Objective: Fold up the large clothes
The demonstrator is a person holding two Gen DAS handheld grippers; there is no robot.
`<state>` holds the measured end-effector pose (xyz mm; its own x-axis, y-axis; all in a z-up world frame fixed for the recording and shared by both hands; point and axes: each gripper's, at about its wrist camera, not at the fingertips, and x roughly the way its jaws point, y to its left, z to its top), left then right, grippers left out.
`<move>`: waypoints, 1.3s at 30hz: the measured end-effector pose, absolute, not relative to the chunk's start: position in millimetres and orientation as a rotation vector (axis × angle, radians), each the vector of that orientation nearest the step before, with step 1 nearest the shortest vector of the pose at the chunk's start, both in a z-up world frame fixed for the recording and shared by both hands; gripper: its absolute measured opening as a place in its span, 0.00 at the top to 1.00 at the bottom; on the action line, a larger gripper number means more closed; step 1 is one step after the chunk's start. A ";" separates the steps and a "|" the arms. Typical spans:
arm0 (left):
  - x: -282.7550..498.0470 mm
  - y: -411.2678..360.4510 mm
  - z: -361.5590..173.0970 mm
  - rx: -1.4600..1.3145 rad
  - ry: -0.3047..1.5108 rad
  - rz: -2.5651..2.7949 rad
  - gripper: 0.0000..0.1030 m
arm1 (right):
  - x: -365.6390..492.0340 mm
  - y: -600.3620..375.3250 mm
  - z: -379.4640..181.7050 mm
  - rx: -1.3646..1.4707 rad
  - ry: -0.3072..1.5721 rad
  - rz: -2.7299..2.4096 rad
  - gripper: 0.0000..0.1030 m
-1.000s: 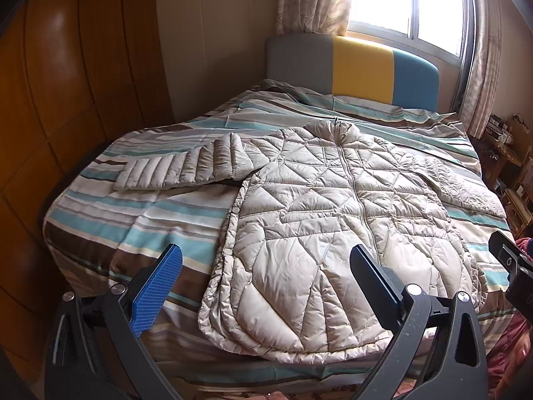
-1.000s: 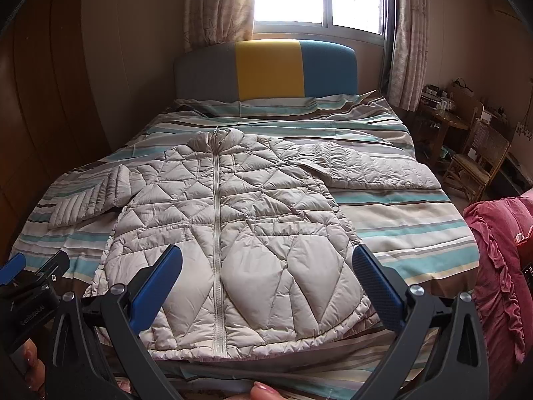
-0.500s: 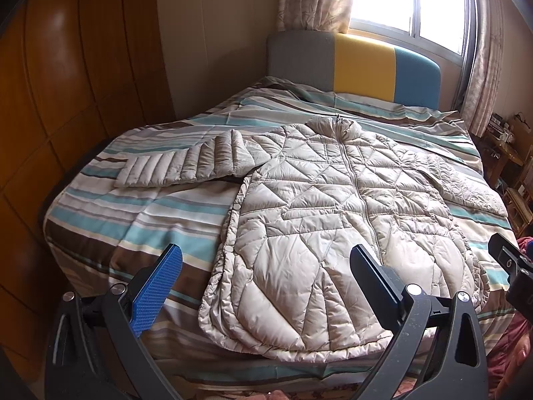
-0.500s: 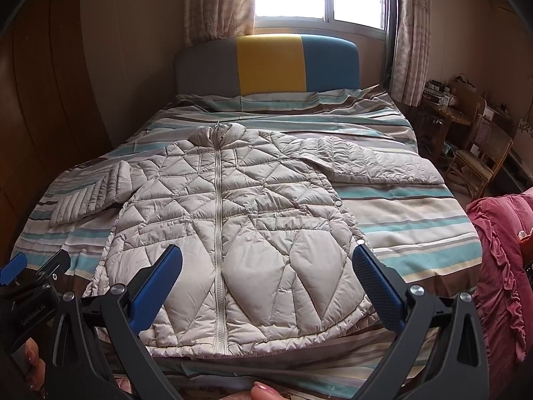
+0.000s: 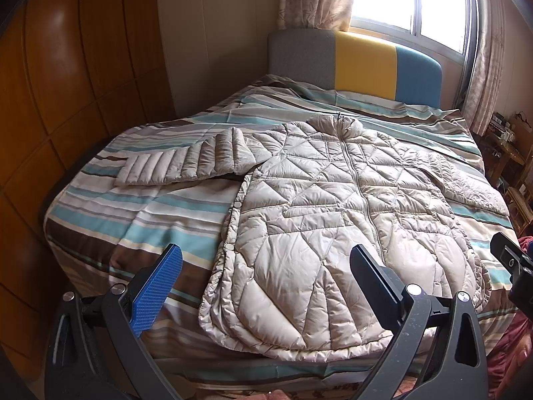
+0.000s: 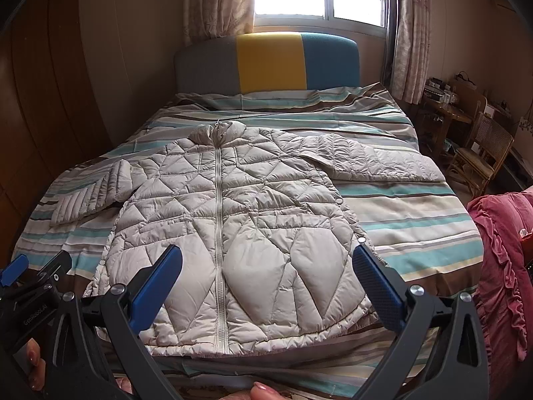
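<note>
1. Jacket [image 5: 333, 233] [image 6: 233, 226]: a beige quilted one, lying flat and face up on my striped bed [image 5: 133, 220] [image 6: 416, 220], zipped shut, collar toward the headboard [image 5: 359, 66] [image 6: 266, 63] at 12 o'clock, hem nearest me.
2. One sleeve stretches toward 9 o'clock, the other toward 3 o'clock.
3. My left gripper [image 5: 266, 283] hovers above the hem, fingers spread wide, holding nothing.
4. My right gripper [image 6: 266, 280] hangs over the hem too, also spread and empty.
5. In the right wrist view a wooden chair [image 6: 479, 153] stands at 3 o'clock, beside the bed.
</note>
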<state>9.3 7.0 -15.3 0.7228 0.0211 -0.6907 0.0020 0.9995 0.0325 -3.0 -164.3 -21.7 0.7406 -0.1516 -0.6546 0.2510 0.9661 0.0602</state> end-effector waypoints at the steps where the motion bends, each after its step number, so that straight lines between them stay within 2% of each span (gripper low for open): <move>1: 9.5 6.7 -15.6 0.032 0.764 0.010 0.03 | -2.7 -164.1 -21.8 0.148 0.703 -0.221 0.02; 28: 9.9 1.9 -23.0 0.041 0.777 0.015 0.03 | 3.4 -167.8 -27.5 0.152 0.722 -0.228 0.02; 39: 51.6 -3.2 -48.7 0.060 0.809 0.028 0.03 | 52.9 -234.3 -55.9 0.210 0.665 -0.257 0.02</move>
<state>51.6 -3.2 -48.7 0.6896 0.0483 -0.7225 -0.0025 0.9979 0.0642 52.9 -234.3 -55.9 0.7577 -0.1671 -0.6309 0.3004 0.9475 0.1098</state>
